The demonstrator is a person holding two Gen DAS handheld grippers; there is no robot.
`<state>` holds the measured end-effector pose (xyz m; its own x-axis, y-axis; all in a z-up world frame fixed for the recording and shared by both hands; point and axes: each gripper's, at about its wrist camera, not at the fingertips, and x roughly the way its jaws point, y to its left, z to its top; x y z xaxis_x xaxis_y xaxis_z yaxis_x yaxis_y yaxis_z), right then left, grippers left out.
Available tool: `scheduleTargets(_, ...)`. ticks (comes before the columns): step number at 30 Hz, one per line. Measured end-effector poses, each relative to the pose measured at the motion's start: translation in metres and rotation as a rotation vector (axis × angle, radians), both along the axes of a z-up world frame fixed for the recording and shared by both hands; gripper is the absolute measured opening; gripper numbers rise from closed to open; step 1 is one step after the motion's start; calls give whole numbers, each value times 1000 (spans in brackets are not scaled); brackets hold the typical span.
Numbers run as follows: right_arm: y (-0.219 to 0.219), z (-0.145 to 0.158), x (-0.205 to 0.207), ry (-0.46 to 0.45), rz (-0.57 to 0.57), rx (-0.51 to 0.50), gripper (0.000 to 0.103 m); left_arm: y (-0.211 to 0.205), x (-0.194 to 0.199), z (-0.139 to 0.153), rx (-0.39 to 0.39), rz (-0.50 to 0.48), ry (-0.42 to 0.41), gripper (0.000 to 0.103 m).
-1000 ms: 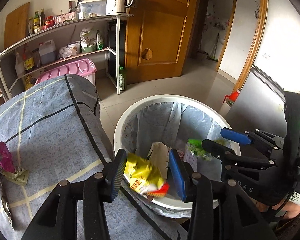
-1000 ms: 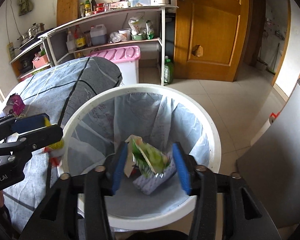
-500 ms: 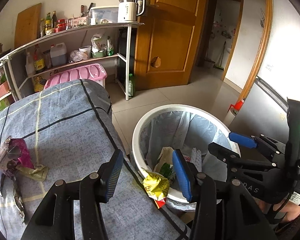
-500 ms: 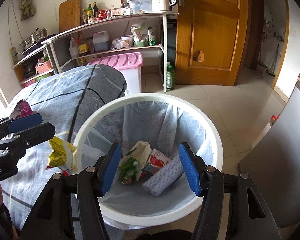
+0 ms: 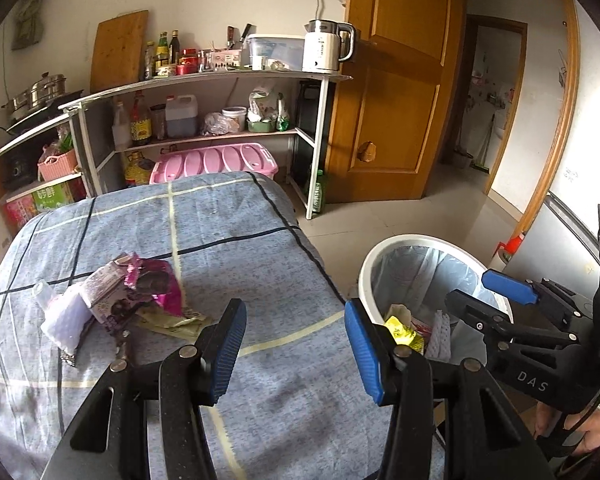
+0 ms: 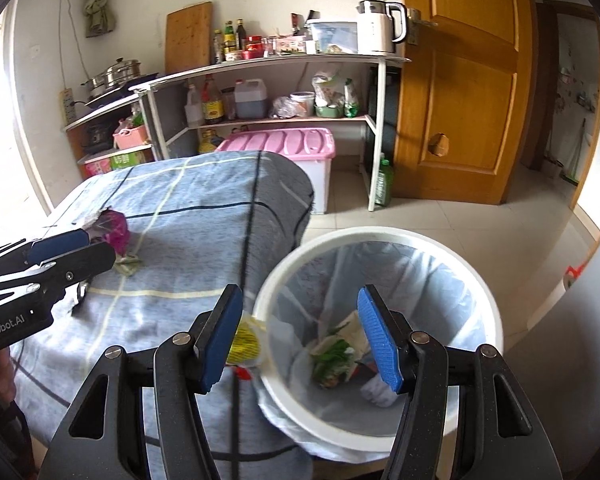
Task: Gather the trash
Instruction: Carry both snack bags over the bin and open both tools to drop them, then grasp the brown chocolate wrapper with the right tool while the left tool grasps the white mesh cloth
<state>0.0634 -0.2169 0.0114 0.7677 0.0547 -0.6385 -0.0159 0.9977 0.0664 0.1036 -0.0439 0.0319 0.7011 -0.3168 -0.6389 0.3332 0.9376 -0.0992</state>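
Now we have both tongs empty. Our left gripper [image 5: 296,344] is spread over the blue cloth [image 5: 228,216] with nothing between its pads, and our right gripper [image 6: 300,336] is spread above the bin [image 6: 380,236], likewise holding nothing.

Trash sits in three places. Down in the bin's liner lie a green-and-cream wrapper [image 6: 336,356] and a white wad [image 6: 376,392]. A yellow packet [image 6: 246,338] shows at the bin's 9 o'clock rim in the right view (its left part hidden behind our finger); the liner veils its right edge while a red scrap shows below, outside the wall, so we cannot tell whether it hangs over the rim or rests inside. The left view shows it just past the rim, beside the other scraps, which does not settle it either. On the cloth, at about 10 o'clock from the left gripper, waits the remaining pile [image 5: 116,300]: a pink foil bag, a purple printed carton, a white piece and a flat olive sachet.

What could go wrong, as we judge it: the packet may slide to the floor if a tong or the cloth nudges the bin. The pile is loose and layered, so one pinch may lift only the top bag and drag the sachet off the table edge. Thin foil can also slip from smooth pads.
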Motion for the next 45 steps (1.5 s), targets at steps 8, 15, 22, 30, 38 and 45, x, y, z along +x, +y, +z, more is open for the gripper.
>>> scheduleTargets(8,53,1,10,0,95,10,61,60,-6,-1,-3,118,8,51)
scheduleTargets(15,93,-4,20,12,165,-2,61,108,-8,-6,64,276,-9,51)
scheduleTargets(22,128,-12,31,34,223,-7,61,154,-5,-19,90,419,2,51)
scheduleTargets(30,176,-31,47,98,337,23,61,192,-2,-34,65,462,37,59)
scheduleTargets(38,223,-52,66,157,407,25,61,220,7,-51,-2,456,105,78)
scheduleTargets(45,246,-64,80,188,446,2,61,233,15,-59,-21,458,114,78)
